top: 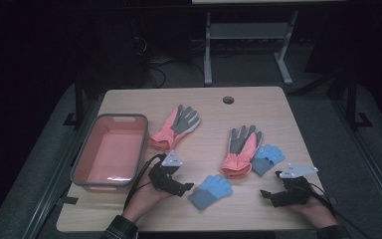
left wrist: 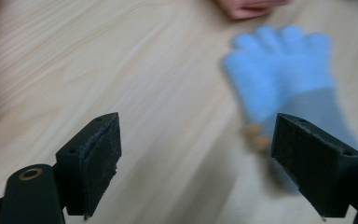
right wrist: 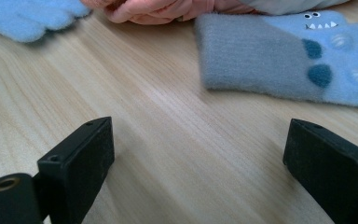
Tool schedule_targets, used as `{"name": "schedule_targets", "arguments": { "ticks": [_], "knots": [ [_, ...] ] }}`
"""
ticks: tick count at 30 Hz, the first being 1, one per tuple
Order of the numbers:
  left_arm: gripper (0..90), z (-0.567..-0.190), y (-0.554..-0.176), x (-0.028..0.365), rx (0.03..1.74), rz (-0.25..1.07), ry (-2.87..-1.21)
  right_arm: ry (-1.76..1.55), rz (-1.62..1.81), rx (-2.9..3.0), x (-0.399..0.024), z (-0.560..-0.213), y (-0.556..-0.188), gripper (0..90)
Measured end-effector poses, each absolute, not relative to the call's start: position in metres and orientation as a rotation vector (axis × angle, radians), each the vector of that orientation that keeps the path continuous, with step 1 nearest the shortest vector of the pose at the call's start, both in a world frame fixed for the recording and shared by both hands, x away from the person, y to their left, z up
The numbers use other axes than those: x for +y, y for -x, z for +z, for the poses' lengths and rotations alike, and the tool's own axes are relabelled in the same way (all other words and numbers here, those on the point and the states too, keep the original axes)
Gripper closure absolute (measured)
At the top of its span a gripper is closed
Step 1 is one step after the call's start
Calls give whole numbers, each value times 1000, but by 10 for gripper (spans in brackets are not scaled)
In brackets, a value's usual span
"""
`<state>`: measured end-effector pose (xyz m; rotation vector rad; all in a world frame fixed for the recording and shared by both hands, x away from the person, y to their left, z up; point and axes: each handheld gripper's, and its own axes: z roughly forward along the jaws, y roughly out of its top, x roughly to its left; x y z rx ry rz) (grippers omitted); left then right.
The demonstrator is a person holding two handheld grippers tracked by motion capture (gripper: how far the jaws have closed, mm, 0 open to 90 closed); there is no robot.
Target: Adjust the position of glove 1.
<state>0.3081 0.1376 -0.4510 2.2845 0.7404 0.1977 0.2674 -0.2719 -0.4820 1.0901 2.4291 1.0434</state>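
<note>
Wooden table [top: 204, 107]: left gripper [top: 183, 188] jaws wide apart, empty, beside blue glove [top: 211, 190]; right gripper [top: 267, 194] jaws apart, empty.

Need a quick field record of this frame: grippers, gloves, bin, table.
left gripper: open, nothing between the jaws, pointing at the near blue glove
right gripper: open, empty, low over the table
near blue glove: flat on the table, just ahead of the left gripper, apart from the other gloves
far blue glove: beside the right pink glove's cuff, touching or overlapping it
right pink glove: grey palm up, flat
left pink glove: grey palm up, right of the bin
bin: pink, nothing inside
table: light wood
</note>
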Motion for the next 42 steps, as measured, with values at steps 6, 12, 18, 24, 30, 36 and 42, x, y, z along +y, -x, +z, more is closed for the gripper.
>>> {"name": "schedule_targets", "arguments": {
  "ticks": [6,12,18,24,30,36,42],
  "knots": [
    [150,-466,-320,142,839,291,-2296,-1086,1044,2429,-272,-482,-268,83],
    [141,-473,-322,146,800,318,-2270,-1086,1047,2427,-272,-482,-268,83],
    [130,-478,-321,150,782,332,-2225,-1103,1020,2450,-274,-474,-269,141],
    [130,-478,-321,151,811,344,-2221,-1149,1058,2400,-280,-462,-275,174],
    [131,-478,-321,151,814,353,-2218,-1150,1049,2368,-280,-453,-285,206],
    [130,-478,-321,151,810,354,-2218,-1163,1040,2409,-273,-449,-299,243],
    [126,-478,-321,151,817,351,-2215,-1168,1064,2398,-274,-442,-311,305]
  ]
}}
